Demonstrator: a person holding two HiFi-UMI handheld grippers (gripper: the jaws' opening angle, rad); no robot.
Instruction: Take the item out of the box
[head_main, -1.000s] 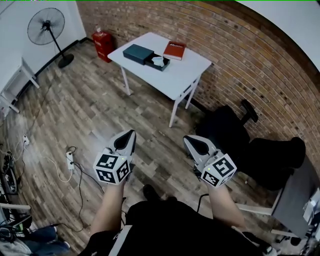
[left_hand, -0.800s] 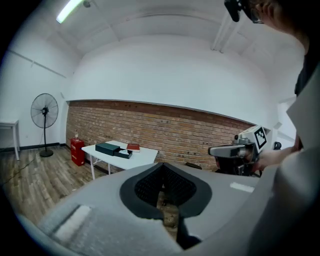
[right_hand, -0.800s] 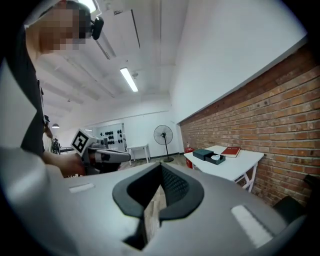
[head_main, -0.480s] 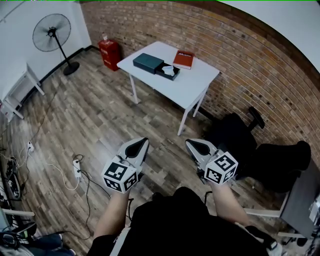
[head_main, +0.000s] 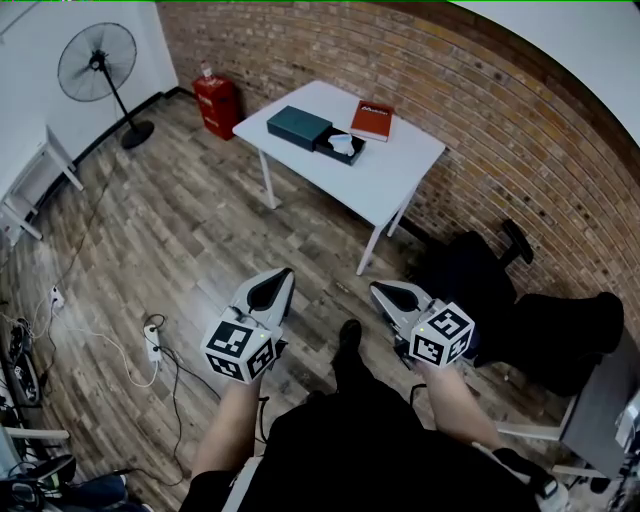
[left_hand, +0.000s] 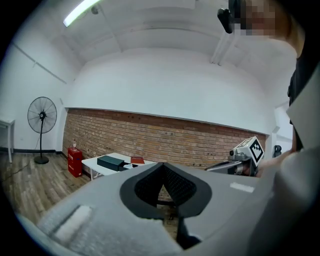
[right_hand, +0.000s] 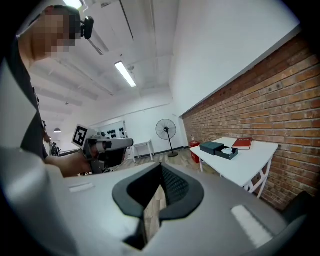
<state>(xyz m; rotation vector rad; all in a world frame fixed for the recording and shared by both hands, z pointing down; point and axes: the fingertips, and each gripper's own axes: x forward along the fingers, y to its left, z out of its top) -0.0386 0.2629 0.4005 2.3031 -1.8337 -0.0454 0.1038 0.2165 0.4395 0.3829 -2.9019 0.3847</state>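
Observation:
Far ahead stands a white table (head_main: 398, 172). On it lie a dark green box lid (head_main: 298, 127), an open dark box (head_main: 343, 147) with a white item inside, and a red book (head_main: 372, 119). My left gripper (head_main: 275, 285) and right gripper (head_main: 388, 292) hang side by side over the wooden floor, well short of the table. Both are shut with nothing in them. In the left gripper view the closed jaws (left_hand: 162, 164) point at the box lid (left_hand: 111, 162). The right gripper view shows its own jaw tips (right_hand: 161, 165) together and the box (right_hand: 227, 153) to the right.
A standing fan (head_main: 97, 60) and a red cabinet (head_main: 217, 103) are at the back left. A black office chair (head_main: 470, 270) sits against the brick wall right of the table. A power strip with cables (head_main: 152, 340) lies on the floor at left. A white rack (head_main: 30, 180) stands far left.
The person has walked forward over the floor, and the table now sits a little nearer and more central. Both grippers travelled along, still shut and empty.

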